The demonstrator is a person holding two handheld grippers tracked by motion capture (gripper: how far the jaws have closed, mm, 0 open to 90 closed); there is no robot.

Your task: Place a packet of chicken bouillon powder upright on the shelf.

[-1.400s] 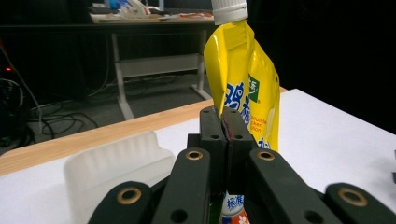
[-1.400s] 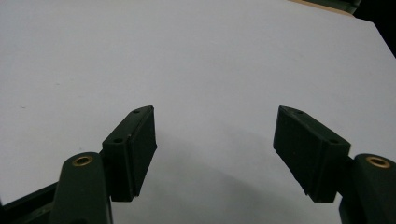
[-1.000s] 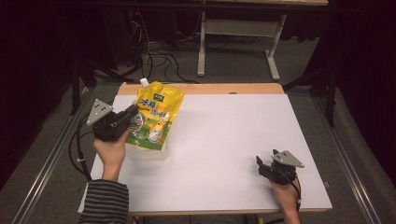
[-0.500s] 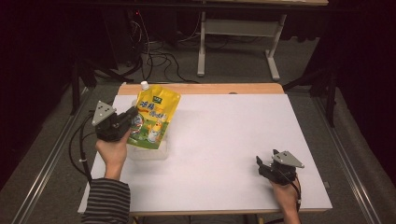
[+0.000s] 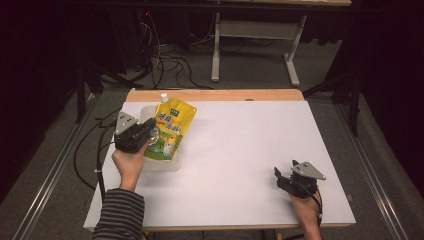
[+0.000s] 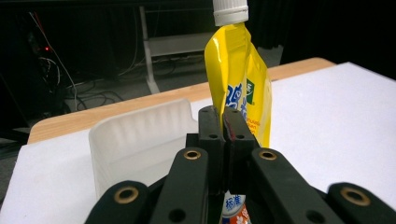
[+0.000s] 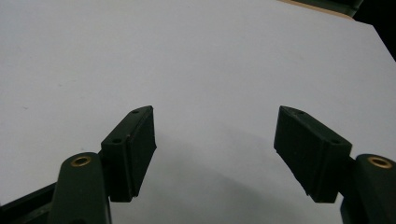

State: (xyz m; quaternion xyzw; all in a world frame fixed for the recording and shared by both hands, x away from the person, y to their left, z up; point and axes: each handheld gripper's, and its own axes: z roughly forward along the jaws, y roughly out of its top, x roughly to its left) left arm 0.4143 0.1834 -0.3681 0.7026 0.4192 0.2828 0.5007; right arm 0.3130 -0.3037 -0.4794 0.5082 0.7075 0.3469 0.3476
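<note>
A yellow spouted pouch (image 5: 170, 127) with a white cap hangs over a clear plastic tub (image 5: 161, 164) at the table's left side. My left gripper (image 5: 150, 131) is shut on the pouch's edge. In the left gripper view the jaws pinch the pouch (image 6: 240, 88) near its lower half, cap up, with the tub (image 6: 140, 135) behind and to the left. My right gripper (image 5: 279, 176) rests near the table's front right corner. Its jaws stand wide open (image 7: 215, 154) over bare white tabletop, holding nothing.
The white table (image 5: 240, 150) has a wooden strip along its far edge (image 5: 215, 95). Cables trail off the left side toward the floor (image 5: 100, 135). A desk frame (image 5: 255, 40) stands beyond the table in the dark background.
The left gripper has carried the pouch slightly left and toward the far side, lifting it more upright over the tub. The right gripper has stayed still.
</note>
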